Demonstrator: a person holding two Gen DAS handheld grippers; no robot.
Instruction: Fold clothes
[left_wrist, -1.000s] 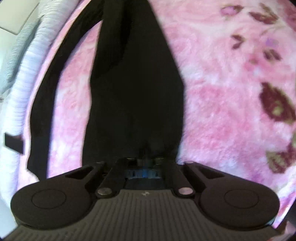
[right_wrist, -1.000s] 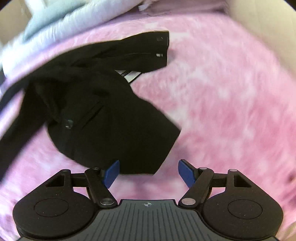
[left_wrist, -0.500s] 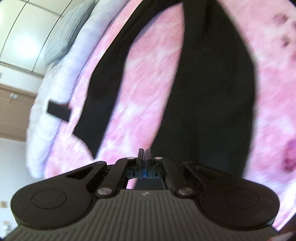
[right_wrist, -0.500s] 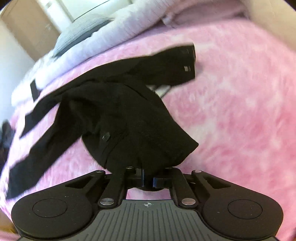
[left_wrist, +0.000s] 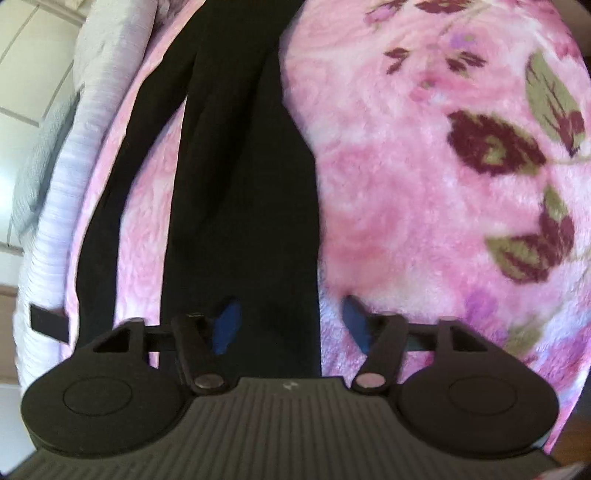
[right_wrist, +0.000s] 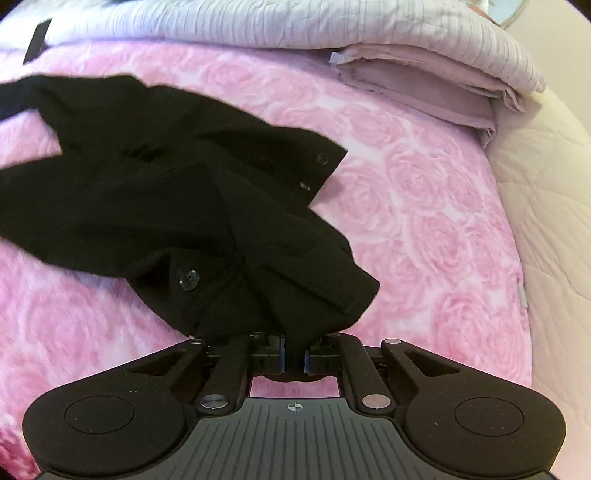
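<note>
A black pair of trousers (left_wrist: 243, 206) lies stretched over a pink floral blanket (left_wrist: 424, 206) in the left wrist view, its two legs running away from me. My left gripper (left_wrist: 291, 325) stands open, blue fingertips (left_wrist: 227, 325) either side of one leg's near end. In the right wrist view the bunched waist end of the trousers (right_wrist: 221, 221), with a button (right_wrist: 189, 279), is lifted. My right gripper (right_wrist: 293, 354) is shut on a fold of that black cloth.
A white ribbed quilt (right_wrist: 295, 22) runs along the far edge of the bed, with folded mauve bedding (right_wrist: 424, 92) at the right. A cream quilted surface (right_wrist: 546, 206) borders the pink blanket (right_wrist: 424, 221) on the right. A small black strip (left_wrist: 48, 323) lies on the quilt.
My left gripper was shut on the trouser leg and has opened. My right gripper was open a second ago, closed on the waist end, and has pulled it across the blanket.
</note>
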